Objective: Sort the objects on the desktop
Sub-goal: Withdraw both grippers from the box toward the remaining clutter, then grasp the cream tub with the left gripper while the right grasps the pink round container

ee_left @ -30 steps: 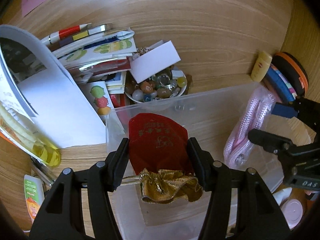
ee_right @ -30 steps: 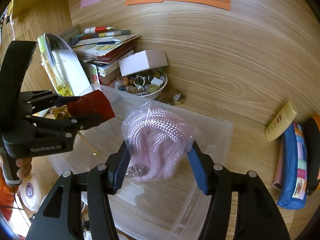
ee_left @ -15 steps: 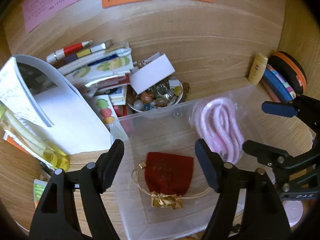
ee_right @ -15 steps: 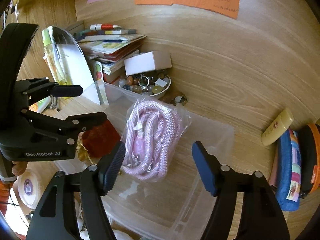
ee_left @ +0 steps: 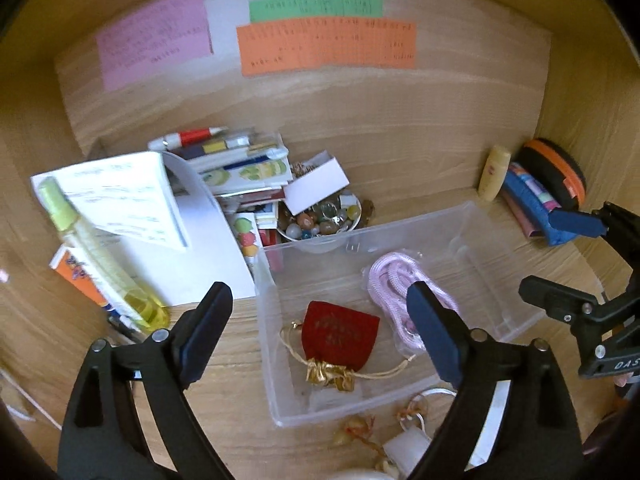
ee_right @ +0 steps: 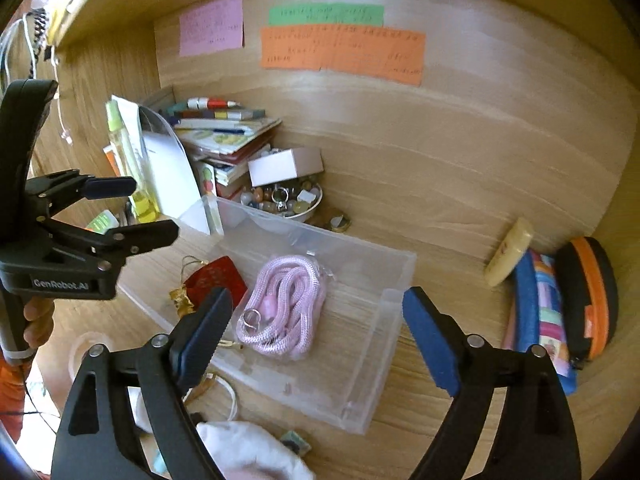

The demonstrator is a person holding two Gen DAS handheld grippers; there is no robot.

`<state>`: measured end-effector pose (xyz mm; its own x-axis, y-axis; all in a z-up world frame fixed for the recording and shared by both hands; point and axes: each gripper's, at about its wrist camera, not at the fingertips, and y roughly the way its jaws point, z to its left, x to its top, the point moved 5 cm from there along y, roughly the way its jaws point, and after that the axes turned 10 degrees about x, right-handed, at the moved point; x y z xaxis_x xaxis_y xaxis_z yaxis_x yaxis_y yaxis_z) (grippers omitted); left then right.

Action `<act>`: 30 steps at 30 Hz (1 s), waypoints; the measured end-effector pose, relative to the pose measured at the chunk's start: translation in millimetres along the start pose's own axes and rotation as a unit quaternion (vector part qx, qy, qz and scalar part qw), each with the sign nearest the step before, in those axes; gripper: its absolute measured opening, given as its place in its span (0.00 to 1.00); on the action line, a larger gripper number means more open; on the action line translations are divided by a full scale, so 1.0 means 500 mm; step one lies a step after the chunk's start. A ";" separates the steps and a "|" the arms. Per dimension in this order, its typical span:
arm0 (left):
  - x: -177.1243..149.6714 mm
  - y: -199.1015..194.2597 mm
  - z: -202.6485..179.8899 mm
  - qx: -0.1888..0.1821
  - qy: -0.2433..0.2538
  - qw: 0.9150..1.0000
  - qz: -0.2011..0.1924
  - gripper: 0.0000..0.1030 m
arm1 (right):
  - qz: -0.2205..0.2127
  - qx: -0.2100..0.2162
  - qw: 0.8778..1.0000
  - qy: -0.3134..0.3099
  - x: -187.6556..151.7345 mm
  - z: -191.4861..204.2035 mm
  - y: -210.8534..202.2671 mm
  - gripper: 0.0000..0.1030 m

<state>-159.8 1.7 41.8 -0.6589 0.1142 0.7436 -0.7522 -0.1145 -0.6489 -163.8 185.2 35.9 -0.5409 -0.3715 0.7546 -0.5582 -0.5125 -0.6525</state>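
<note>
A: Both grippers are up over the desk. The left gripper has its jaws spread wide, nothing between them.

B: Same on the other side: the right gripper is wide open and empty. From its camera, the left gripper shows at the left edge, jaws parted, gripped by a hand.

A: Below them sits the clear bin. The red pouch lies flat on its floor, gold neck and cord at the near end.

B: And the pink rope, coiled in a clear bag, lies just beside the pouch in the same bin. I can't tell if they touch.

A: From the left camera the rope is to the pouch's right, partly behind a finger.

B: Behind the bin, a bowl of beads, touching the bin's far wall, with a white box tilted on its rim.

A: A stack of books to the bowl's left, pens on top. A yellow bottle leans against open white papers.

B: Well off to the right, a small tube lies next to a blue case and an orange-rimmed case.

A: Pink, green and orange notes are stuck on the back panel.

B: Near the bin's front edge, small trinkets and rings, too blurred to name.
</note>
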 end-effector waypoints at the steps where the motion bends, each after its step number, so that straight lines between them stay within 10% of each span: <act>1: -0.001 -0.015 0.005 0.001 -0.004 1.000 -0.006 0.88 | -0.004 -0.002 1.000 0.000 -0.002 0.003 -0.013 0.85; 15: -0.066 -0.171 0.038 0.001 -0.044 0.997 -0.064 0.96 | -0.053 -0.013 0.999 -0.001 -0.055 0.040 -0.136 0.95; 30: -0.187 -0.173 0.040 -0.011 -0.087 0.996 -0.031 0.96 | -0.060 -0.025 0.997 0.039 -0.171 0.047 -0.166 0.99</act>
<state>-32.8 -18.6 31.4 -0.6008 -0.0519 0.7977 -0.7926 -0.0913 -0.6028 -56.5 241.4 27.0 -0.5144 -0.2477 0.8210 -0.6513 -0.5100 -0.5619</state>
